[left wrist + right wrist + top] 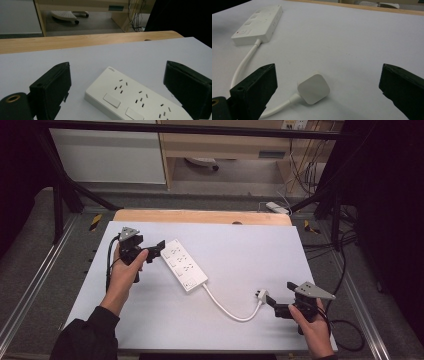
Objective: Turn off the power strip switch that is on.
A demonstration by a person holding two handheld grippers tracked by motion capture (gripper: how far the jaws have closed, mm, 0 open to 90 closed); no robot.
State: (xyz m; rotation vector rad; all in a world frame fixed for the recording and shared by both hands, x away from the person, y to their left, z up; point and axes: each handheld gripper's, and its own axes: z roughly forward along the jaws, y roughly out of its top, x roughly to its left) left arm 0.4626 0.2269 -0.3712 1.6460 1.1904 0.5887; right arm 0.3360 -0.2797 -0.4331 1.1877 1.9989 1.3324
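One power strip [184, 265], one plug [261, 296], two gaping hand-held grippers.

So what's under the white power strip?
The power strip lies flat on a pale sheet that covers the table. A strip of bare wood shows at the far edge. The spot right beneath the power strip is hidden.

A pale grey matte sheet [280, 255] covers the light wooden tabletop [200, 216], whose far edge shows as a bare strip beyond it. Behind the table stands a light wooden cabinet [225, 142], with a white panel [107, 155] to its left. A bundle of dark cables [305, 170] hangs at the right, near a small white adapter [276, 207] lying on the grey floor.
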